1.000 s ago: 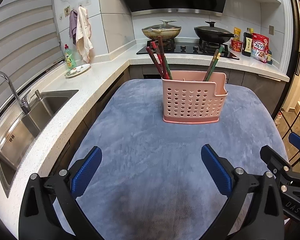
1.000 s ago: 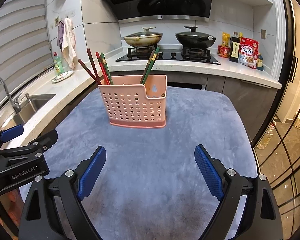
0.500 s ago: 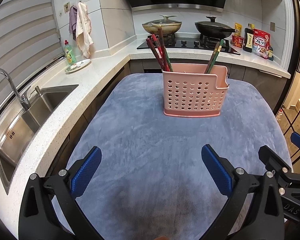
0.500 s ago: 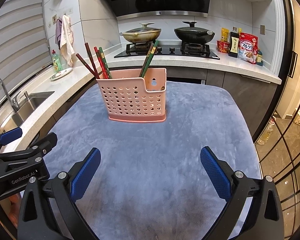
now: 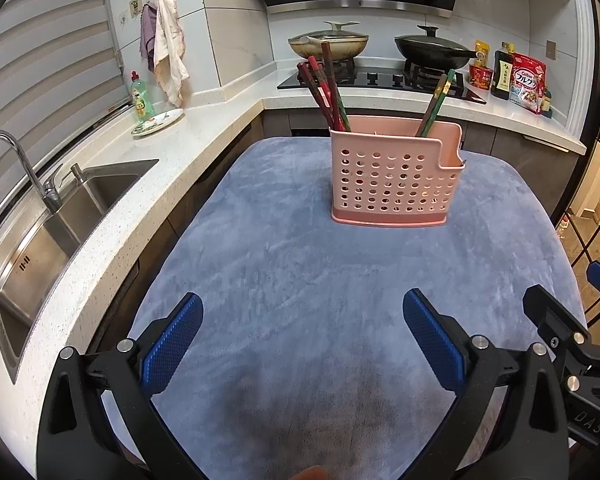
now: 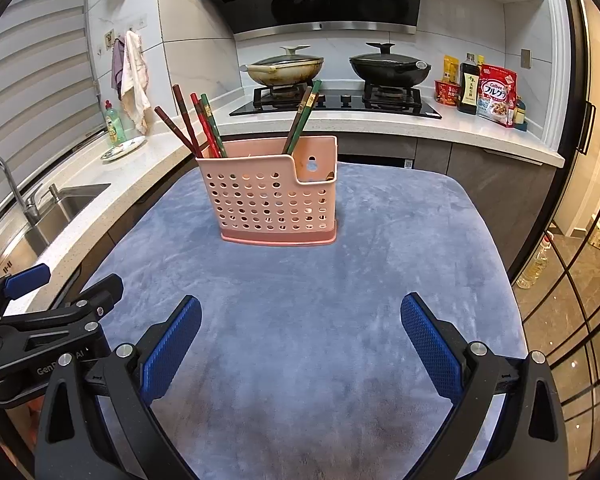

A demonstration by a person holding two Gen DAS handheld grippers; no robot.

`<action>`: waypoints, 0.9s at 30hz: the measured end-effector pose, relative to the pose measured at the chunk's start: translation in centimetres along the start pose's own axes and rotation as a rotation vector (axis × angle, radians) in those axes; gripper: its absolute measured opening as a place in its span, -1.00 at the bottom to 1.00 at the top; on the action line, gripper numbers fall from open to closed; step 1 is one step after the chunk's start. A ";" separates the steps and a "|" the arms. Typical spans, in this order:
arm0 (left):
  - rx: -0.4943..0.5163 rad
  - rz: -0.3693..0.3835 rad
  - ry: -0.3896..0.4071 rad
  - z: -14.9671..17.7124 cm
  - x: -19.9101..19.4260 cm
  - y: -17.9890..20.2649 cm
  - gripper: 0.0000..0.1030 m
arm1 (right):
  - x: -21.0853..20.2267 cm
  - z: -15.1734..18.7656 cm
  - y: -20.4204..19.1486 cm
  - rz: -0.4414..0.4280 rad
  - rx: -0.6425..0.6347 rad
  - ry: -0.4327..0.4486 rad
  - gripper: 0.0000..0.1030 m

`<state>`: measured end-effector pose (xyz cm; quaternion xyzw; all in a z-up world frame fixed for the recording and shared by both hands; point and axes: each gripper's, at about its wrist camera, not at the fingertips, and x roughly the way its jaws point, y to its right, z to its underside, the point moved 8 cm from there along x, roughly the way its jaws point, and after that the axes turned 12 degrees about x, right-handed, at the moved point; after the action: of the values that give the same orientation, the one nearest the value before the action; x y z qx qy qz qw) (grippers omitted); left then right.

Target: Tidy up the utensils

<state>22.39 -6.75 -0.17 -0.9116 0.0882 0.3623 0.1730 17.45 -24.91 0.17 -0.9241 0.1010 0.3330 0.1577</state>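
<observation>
The pink basket (image 6: 274, 194) sits straight ahead of both grippers, well apart. The chopsticks (image 6: 198, 124) stick up. Right gripper (image 6: 300, 344) and left gripper (image 5: 298, 340) are both wide apart, holding nothing.

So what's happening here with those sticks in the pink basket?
A person holds a hand-held gripper in each hand over a table covered with a blue cloth. The left hand-held gripper and the right hand-held gripper are both open and empty; the right one's jaws have just been opening, with nothing between them. The chopsticks already stand in the pink basket: one bunch at its left end, a pair nearer the right.
</observation>
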 end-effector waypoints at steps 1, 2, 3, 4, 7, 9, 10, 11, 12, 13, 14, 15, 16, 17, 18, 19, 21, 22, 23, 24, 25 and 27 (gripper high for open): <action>0.002 0.000 0.001 -0.1 0.0 0.1 0.86 | 0.0 0.0 0.0 0.000 0.002 0.000 0.87; 0.006 0.001 0.004 -0.1 0.0 0.1 0.86 | 0.0 0.0 0.1 0.001 0.003 -0.001 0.87; 0.007 -0.001 0.005 -0.1 0.0 0.1 0.86 | 0.1 0.0 0.1 0.002 0.004 -0.003 0.87; 0.007 -0.003 0.006 -0.1 0.0 0.1 0.86 | 0.1 0.1 0.1 0.003 0.003 -0.004 0.87; 0.006 -0.006 0.005 0.0 0.0 0.1 0.86 | 0.2 0.1 0.0 0.007 -0.002 -0.002 0.87; 0.007 -0.011 0.005 0.0 0.0 0.0 0.86 | 0.3 0.0 0.0 0.006 -0.002 -0.003 0.87; 0.008 -0.013 0.006 0.0 0.0 0.0 0.86 | 0.3 0.0 0.0 0.007 -0.004 -0.002 0.87; 0.009 -0.013 0.007 0.0 0.1 0.0 0.86 | 0.4 0.0 0.0 0.007 -0.003 -0.002 0.87; 0.010 -0.014 0.008 -0.1 0.1 0.0 0.86 | 0.4 0.0 0.0 0.006 -0.002 -0.003 0.87; 0.011 -0.015 0.009 -0.1 0.2 0.0 0.86 | 0.4 0.0 0.0 0.006 -0.002 -0.003 0.87; 0.011 -0.015 0.009 -0.1 0.2 0.1 0.86 | 0.5 -0.1 0.0 0.007 -0.002 -0.004 0.87; 0.010 -0.015 0.008 -0.1 0.2 0.1 0.86 | 0.5 -0.1 0.0 0.008 -0.003 -0.003 0.87; 0.010 -0.014 0.010 -0.1 0.1 0.1 0.86 | 0.5 -0.1 0.1 0.009 -0.002 -0.003 0.87; 0.012 -0.015 0.010 -0.1 0.2 0.1 0.86 | 0.6 -0.2 0.1 0.009 -0.002 -0.004 0.87; 0.012 -0.015 0.010 -0.2 0.2 0.1 0.86 | 0.6 -0.2 0.1 0.009 -0.001 -0.004 0.87; 0.013 -0.015 0.009 -0.2 0.3 0.0 0.86 | 0.6 -0.2 0.1 0.010 -0.001 -0.004 0.87; 0.011 -0.018 0.007 -0.3 0.4 0.0 0.86 | 0.6 -0.3 0.1 0.009 -0.002 -0.003 0.87; 0.010 -0.019 0.006 -0.3 0.4 -0.1 0.86 | 0.7 -0.3 0.1 0.009 -0.002 -0.004 0.87; 0.010 -0.020 0.005 -0.4 0.5 -0.1 0.86 | 0.7 -0.3 0.2 0.010 -0.002 -0.004 0.87; 0.011 -0.020 0.005 -0.4 0.6 -0.2 0.86 | 0.7 -0.2 0.2 0.010 -0.002 -0.004 0.87; 0.011 -0.019 0.005 -0.4 0.6 -0.2 0.86 | 0.7 -0.3 0.2 0.010 -0.002 -0.004 0.87; 0.017 -0.019 0.007 -0.5 0.8 -0.2 0.86 | 0.9 -0.4 0.3 0.010 -0.004 -0.005 0.87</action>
<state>23.34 -6.84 -0.31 -0.9122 0.0830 0.3568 0.1838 18.25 -25.36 -0.17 -0.9230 0.1048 0.3364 0.1544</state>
